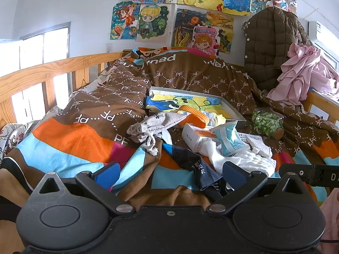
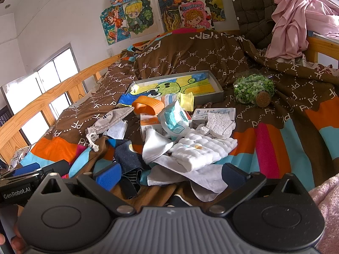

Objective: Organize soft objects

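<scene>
Clutter of soft items on brown-orange-blue patterned bedspread (image 2: 281, 139). Left claw (image 1: 170, 174) wide, empty, low over dark navy cloth (image 1: 197, 167). Right claw (image 2: 170, 176) wide, empty, over white quilted cloth (image 2: 203, 149). Grey drawstring pouch (image 2: 110, 120) left of pile; shallow grey tray (image 2: 219, 90) behind.

Wooden-railed bed (image 2: 53, 93) under a patterned blanket (image 2: 286, 131), bearing a shallow tray (image 2: 219, 90), corked jar (image 2: 253, 90), grey drawstring pouch (image 2: 110, 120), white cloths (image 2: 203, 150) and dark fabric (image 2: 129, 158).
</scene>
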